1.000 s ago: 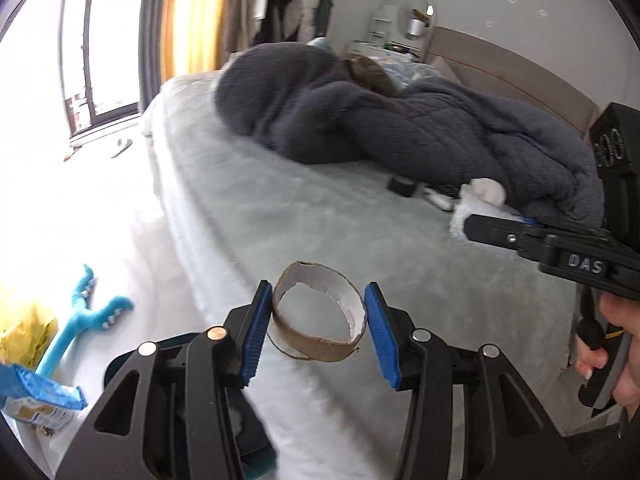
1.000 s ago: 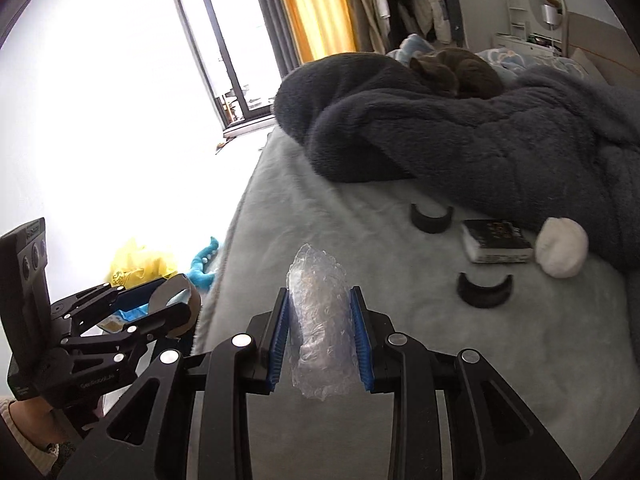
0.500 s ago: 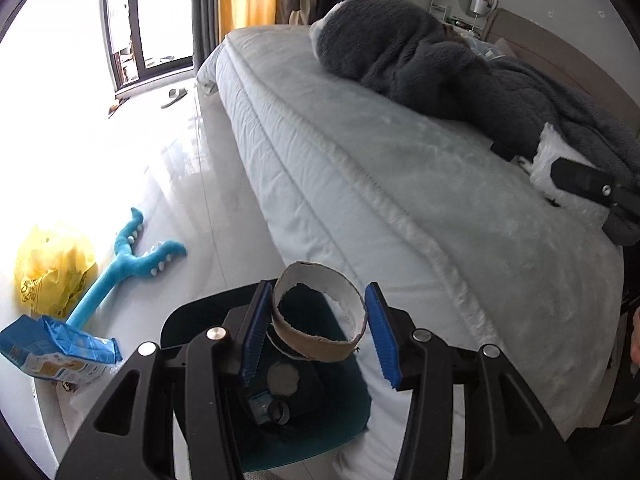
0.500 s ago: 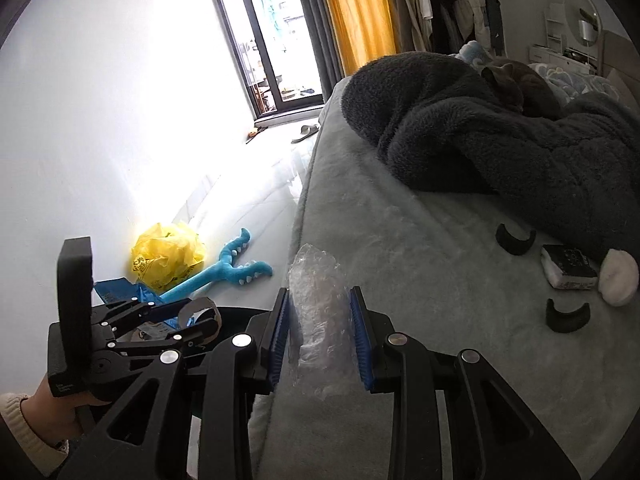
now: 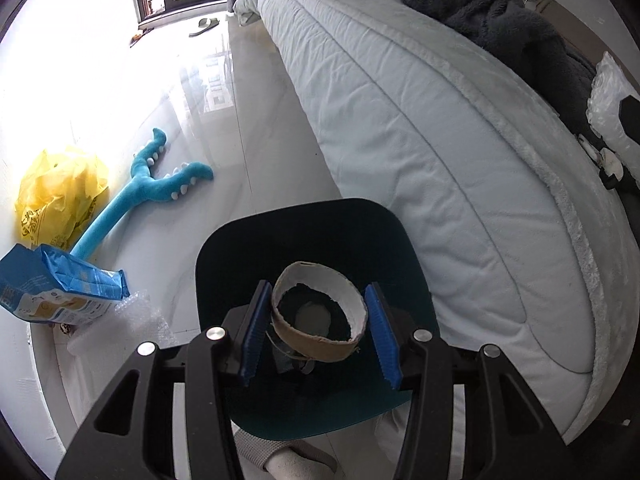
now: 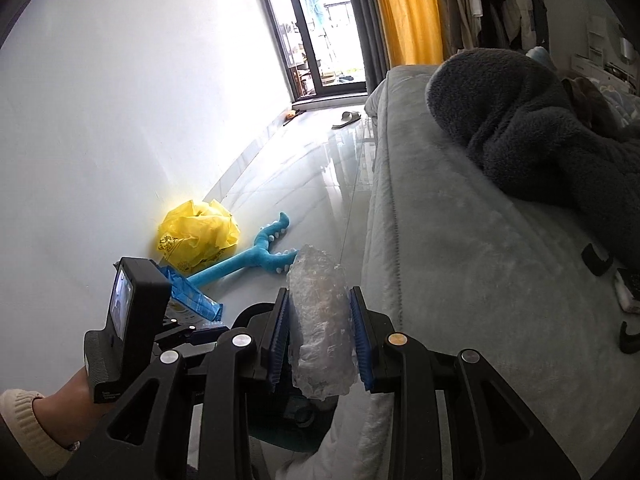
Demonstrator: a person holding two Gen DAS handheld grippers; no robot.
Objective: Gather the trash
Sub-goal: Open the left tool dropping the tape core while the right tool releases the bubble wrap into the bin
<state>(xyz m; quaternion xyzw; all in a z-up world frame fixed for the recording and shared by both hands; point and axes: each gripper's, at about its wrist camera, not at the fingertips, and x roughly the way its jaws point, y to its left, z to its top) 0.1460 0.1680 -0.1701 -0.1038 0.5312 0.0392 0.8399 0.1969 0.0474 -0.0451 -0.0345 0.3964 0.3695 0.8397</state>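
Cardboard ring (image 5: 320, 316) sits between the blue pads of the left gripper (image 5: 318, 336), directly above the open dark bin (image 5: 312, 232) on the floor beside the bed (image 5: 440, 128). The left pad touches the ring; a narrow gap shows at the right pad. The right gripper (image 6: 320, 336) is clamped on a bubble wrap wad (image 6: 322, 320).

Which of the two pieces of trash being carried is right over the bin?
The cardboard ring between the left gripper pads, hanging over the dark bin. The bubble wrap in the right gripper sits beside the bed.
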